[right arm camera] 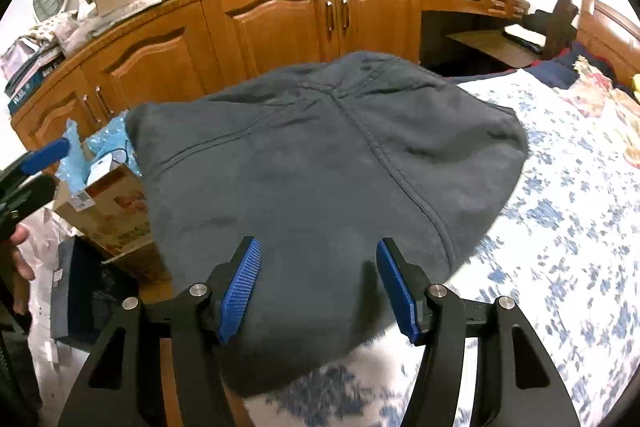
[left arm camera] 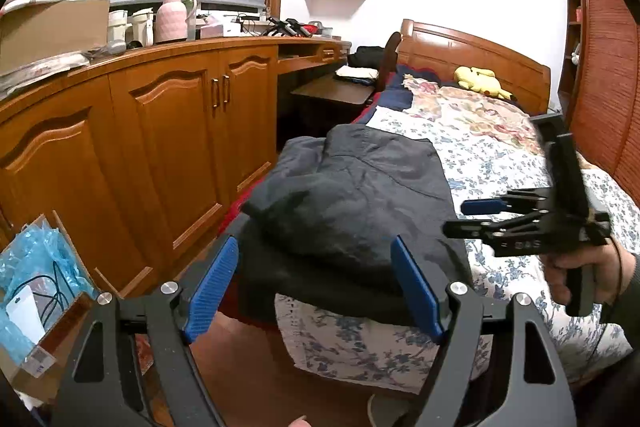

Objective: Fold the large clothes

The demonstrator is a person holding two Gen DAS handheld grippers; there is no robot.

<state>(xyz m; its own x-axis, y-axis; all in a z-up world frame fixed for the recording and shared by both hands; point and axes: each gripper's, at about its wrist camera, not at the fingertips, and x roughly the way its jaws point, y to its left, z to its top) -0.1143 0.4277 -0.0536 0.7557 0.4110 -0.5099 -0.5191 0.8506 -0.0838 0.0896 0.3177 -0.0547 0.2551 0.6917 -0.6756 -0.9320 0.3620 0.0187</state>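
My left gripper points forward and somewhat downward, its two blue-padded fingers spread wide with nothing pinched between them. My right gripper tilts down more steeply, its fingers parted to a moderate gap and also gripping nothing. From the left wrist view I can see the right gripper side-on at the right edge, held by my right hand wrapped around its handle, a dark sleeve at the wrist.
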